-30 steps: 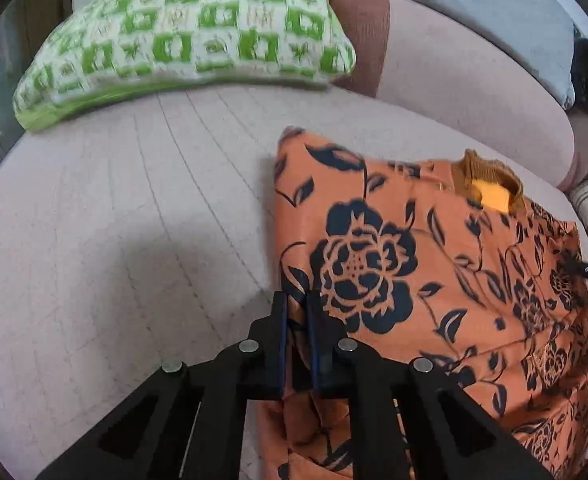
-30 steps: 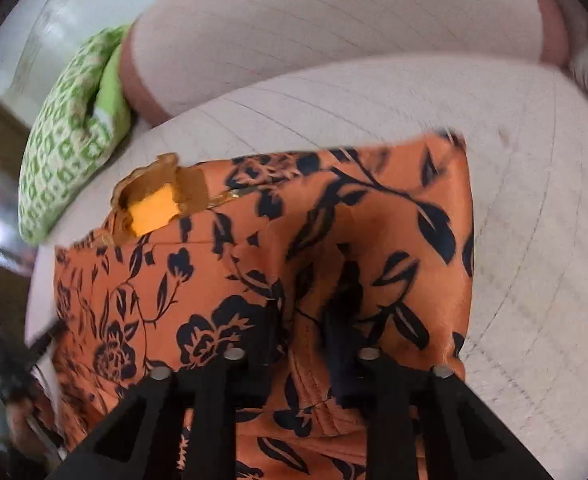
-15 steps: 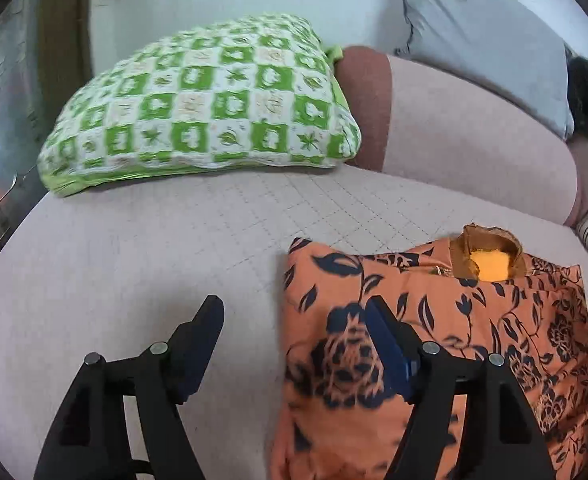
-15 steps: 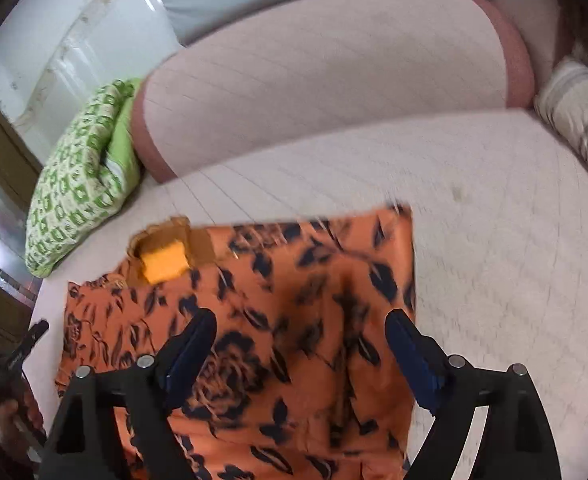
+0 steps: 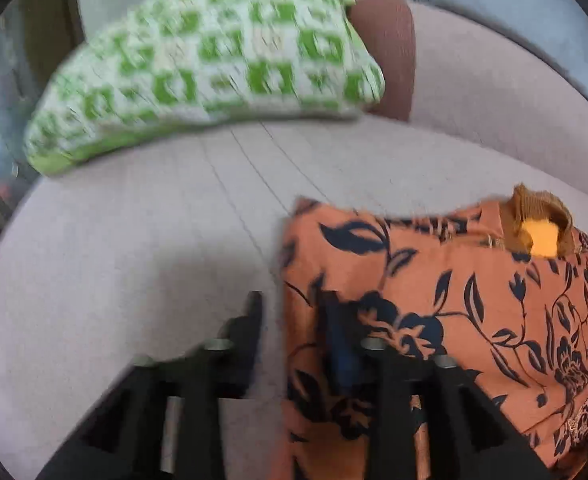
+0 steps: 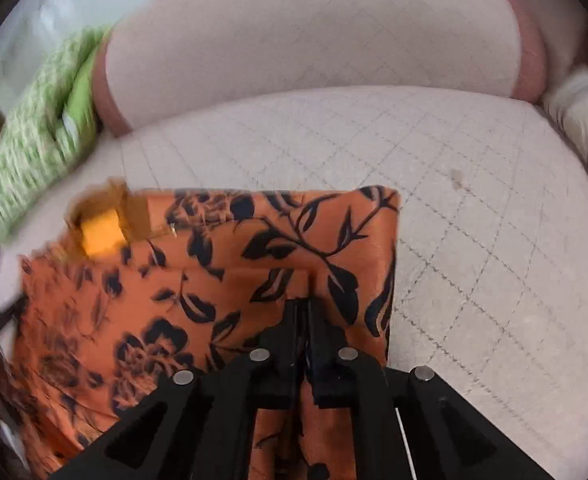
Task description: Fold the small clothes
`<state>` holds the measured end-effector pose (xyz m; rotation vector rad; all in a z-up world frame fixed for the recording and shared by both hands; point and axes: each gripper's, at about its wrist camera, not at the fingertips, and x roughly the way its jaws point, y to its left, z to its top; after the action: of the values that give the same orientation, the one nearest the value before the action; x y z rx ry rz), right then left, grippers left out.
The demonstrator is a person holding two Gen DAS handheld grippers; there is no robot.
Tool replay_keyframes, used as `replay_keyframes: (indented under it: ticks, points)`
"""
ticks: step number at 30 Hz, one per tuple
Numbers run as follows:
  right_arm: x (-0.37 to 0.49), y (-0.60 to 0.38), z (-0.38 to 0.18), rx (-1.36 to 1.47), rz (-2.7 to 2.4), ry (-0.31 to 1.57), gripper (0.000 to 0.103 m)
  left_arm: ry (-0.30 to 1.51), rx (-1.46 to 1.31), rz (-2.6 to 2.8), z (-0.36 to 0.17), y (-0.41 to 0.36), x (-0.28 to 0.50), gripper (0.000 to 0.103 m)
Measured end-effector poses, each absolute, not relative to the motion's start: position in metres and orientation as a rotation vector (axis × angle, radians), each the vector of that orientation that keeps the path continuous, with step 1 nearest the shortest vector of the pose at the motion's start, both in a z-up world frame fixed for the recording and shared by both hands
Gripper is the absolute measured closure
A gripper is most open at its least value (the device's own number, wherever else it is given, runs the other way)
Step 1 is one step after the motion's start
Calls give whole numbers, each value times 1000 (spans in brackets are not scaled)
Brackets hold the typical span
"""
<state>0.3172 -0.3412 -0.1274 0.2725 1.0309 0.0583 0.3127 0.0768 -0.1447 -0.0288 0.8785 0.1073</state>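
An orange garment with a dark blue flower print (image 5: 454,312) lies partly folded on a pale pink sofa seat (image 5: 133,240), its brown collar and yellow label (image 5: 542,232) at the far side. My left gripper (image 5: 294,316) is open and straddles the garment's left edge, one finger on the seat, the other over the cloth. In the right wrist view the same garment (image 6: 221,264) fills the lower left. My right gripper (image 6: 302,312) is shut on a raised fold of the cloth near its right edge.
A green and white checked cushion (image 5: 209,68) lies at the back left against the sofa's backrest (image 5: 494,92); it also shows in the right wrist view (image 6: 41,136). A grey cushion (image 5: 514,8) sits on top. A striped cushion (image 6: 582,120) is at the far right.
Both grippers let go of the garment and opened wide half a second ago. Now the left has come down narrower over the left edge, and the right has shut on a fold.
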Motion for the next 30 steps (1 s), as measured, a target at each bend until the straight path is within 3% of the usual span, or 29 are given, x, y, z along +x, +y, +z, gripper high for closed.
replay_keyframes:
  ticks: [1, 2, 3, 4, 5, 9, 10, 11, 12, 13, 16, 18, 20, 21, 22, 23, 24, 26, 30]
  points:
    - [311, -347, -118, 301, 70, 996, 84, 838, -48, 79, -136, 79, 308, 54]
    - [307, -354, -109, 311, 58, 967, 62, 823, -52, 77, -131, 82, 308, 49]
    - [302, -361, -102, 326, 37, 933, 24, 817, -60, 77, -128, 85, 307, 47]
    - [296, -370, -94, 344, 14, 875, 13, 821, -83, 63, -129, 90, 309, 42]
    - [296, -380, -90, 352, 7, 850, 8, 841, -106, 50, -132, 94, 312, 40]
    - [320, -403, -120, 435, 45, 960, 10, 930, -146, 30, -161, 98, 323, 40]
    - [329, -406, -132, 462, 56, 995, 10, 930, -144, 37, -163, 98, 326, 53]
    - [338, -408, -140, 515, 92, 1014, 21, 919, -139, 26, -164, 98, 326, 94]
    - [346, -408, -146, 569, 134, 1030, 72, 924, -151, -20, -160, 97, 328, 96]
    - [347, -410, -146, 610, 135, 1041, 95, 882, -126, -5, -148, 93, 322, 97]
    - [341, -406, -129, 573, 144, 938, 94, 811, -77, -3, -137, 83, 314, 97]
    - [348, -421, -160, 610, 81, 1042, 92, 922, -85, 19, -165, 86, 329, 94]
    - [339, -436, -164, 736, 122, 988, 87, 895, -86, 35, -161, 86, 329, 89]
    - [334, -438, -156, 735, 110, 976, 75, 881, -83, 24, -153, 85, 325, 86]
    - [330, -437, -145, 701, 106, 982, 63, 873, -88, 6, -148, 85, 322, 74]
    - [321, -438, -135, 677, 112, 972, 28, 866, -107, -8, -141, 87, 316, 61]
    - [311, -442, -125, 673, 116, 940, 21, 854, -132, -16, -135, 91, 309, 57]
    - [288, -442, -114, 696, 157, 934, 21, 834, -165, -37, -124, 100, 287, 46]
    - [257, -431, -124, 660, 214, 1023, 21, 870, -235, -58, -131, 109, 252, 41]
